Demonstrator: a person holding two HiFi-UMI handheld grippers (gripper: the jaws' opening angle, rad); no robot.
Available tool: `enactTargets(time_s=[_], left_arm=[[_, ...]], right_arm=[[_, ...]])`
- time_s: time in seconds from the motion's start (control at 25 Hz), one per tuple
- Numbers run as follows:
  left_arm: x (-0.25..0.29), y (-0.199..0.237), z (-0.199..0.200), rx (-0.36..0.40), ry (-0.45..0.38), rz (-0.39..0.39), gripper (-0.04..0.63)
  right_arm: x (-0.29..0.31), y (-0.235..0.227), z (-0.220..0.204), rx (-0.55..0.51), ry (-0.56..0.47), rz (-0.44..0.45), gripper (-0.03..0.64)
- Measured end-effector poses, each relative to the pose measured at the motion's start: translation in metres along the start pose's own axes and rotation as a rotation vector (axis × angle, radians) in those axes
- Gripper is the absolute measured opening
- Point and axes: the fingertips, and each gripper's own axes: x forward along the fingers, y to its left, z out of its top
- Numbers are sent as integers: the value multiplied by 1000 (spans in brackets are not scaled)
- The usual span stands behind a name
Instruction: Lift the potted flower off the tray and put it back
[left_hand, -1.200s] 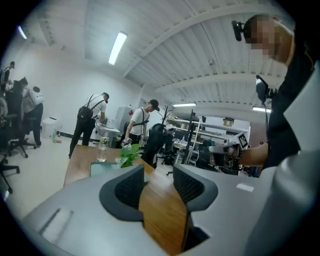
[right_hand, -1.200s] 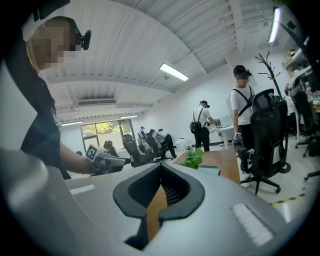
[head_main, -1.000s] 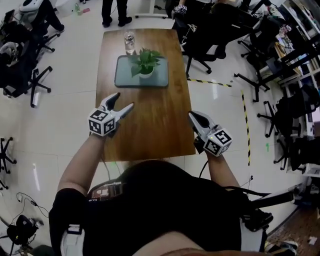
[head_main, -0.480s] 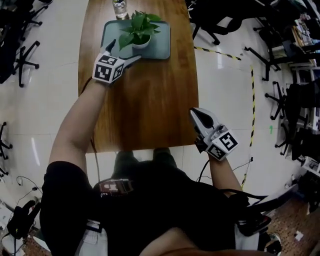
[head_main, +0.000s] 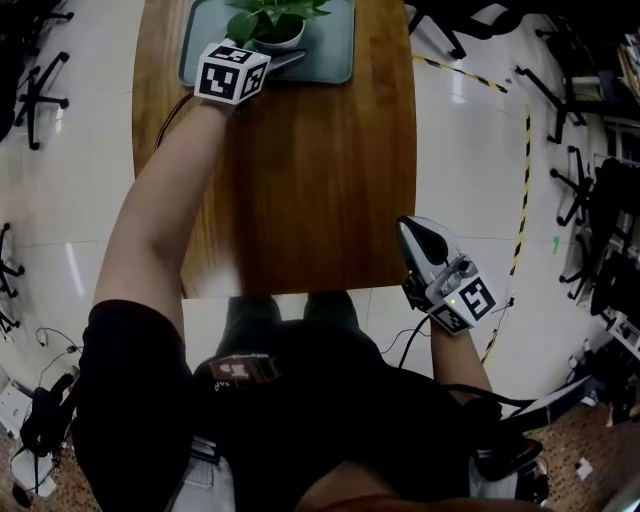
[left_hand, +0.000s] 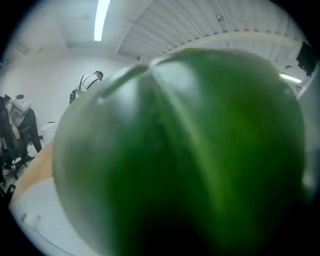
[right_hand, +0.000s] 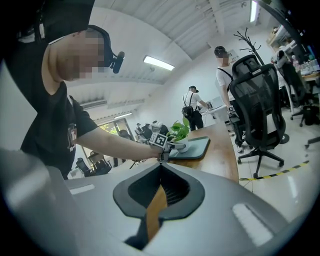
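Observation:
The potted flower (head_main: 272, 16), green leaves in a white pot (head_main: 281, 39), stands on the grey-green tray (head_main: 330, 58) at the far end of the wooden table (head_main: 300, 180). My left gripper (head_main: 274, 54) is at the pot's near side, one finger (head_main: 288, 62) lying along the pot's base. Its jaws have just been opening. Leaves hide whether the pot sits between them. A leaf (left_hand: 190, 150) fills the left gripper view. My right gripper (head_main: 412, 232) is shut and empty, just off the table's near right corner. In the right gripper view the flower (right_hand: 180, 130) shows far ahead.
Office chairs stand on the floor at the left (head_main: 30, 90) and close on the right (right_hand: 260, 100). Yellow-black tape (head_main: 522, 190) runs along the floor right of the table. People stand (right_hand: 224, 75) beyond the table's far end.
My left gripper has travelled from mid-table forward to the tray, up against the pot, with its jaws spreading. My right gripper has sunk a little beside the near right corner.

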Motion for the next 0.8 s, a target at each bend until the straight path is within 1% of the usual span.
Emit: enactTargets(time_s=[0.08,0.12,0.16,0.2,0.28,0.4,0.52,0.68,0.8], left_arm=[[4,1,-2,3,2,16,557],[5,2,-2,-1,-1,27,543],[5,3,-3,-5,-7,39,483],[5,4,-3,-7,-11,49,468],[5,3,-2,-9,-22,46,463],[4,-5,7,-10,-45,16,462],[-9,-21,25,-6,-87,-31,462],[-49,-51,45,25,-146,-90,460],[-87,-74,45,37,-174,-128,460]], right_arm=[[-2,-2,-5,-2,6,2,15],[-3,-3,-7,-2,10,1,15],[-4,-4,-9,0,14,-2,15],[-4,-4,-11,2,18,-5,14],[-5,-5,-13,7,23,-12,14],[-8,-5,-9,-2,22,-11,15],[-11,-8,-8,-44,36,-18,14],[-7,-3,-1,-33,29,-31,14],[-1,8,6,-70,27,-25,14]])
